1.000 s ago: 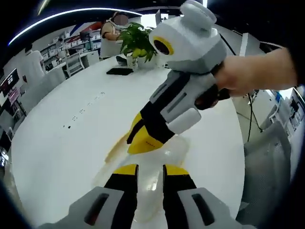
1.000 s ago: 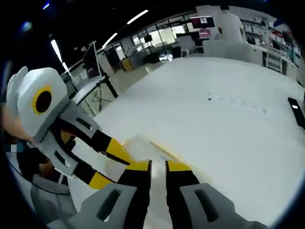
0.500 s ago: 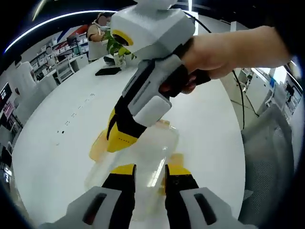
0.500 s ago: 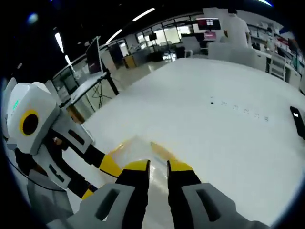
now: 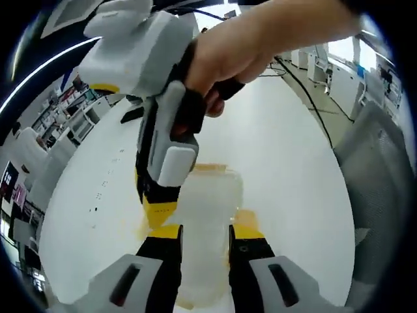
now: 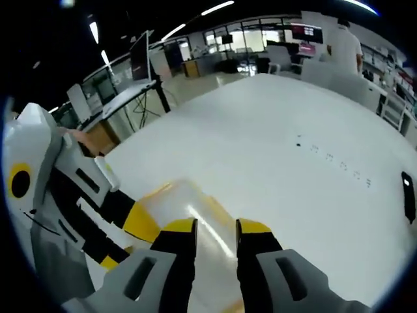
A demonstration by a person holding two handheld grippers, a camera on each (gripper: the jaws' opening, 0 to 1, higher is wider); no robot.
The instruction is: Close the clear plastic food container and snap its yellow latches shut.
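The clear plastic container (image 5: 207, 195) lies on the white table (image 5: 287, 163), its lid down, a yellow latch (image 5: 210, 168) at its far end and another (image 5: 246, 215) on its right side. My left gripper (image 5: 205, 233) hovers over its near end, jaws narrowly parted with the lid showing between them. A hand holds my right gripper (image 6: 215, 228), which comes down from above with its yellow fingertip (image 5: 159, 212) at the container's left edge. In the right gripper view the container (image 6: 189, 205) runs under those slightly parted jaws, with the left gripper's yellow fingertip (image 6: 139, 222) touching its left edge.
The round white table (image 6: 280, 143) stretches far beyond the container. A dark phone (image 6: 409, 195) lies at its right edge. A person (image 6: 342, 45) stands at the back. A monitor on a stand (image 6: 142, 62) is off the table's left side, and grey chairs (image 5: 384, 163) stand to the right.
Both views have swung upward over the container, which now runs straight between my left jaws. The right gripper and hand moved left and more upright. Both jaw gaps look slightly wider.
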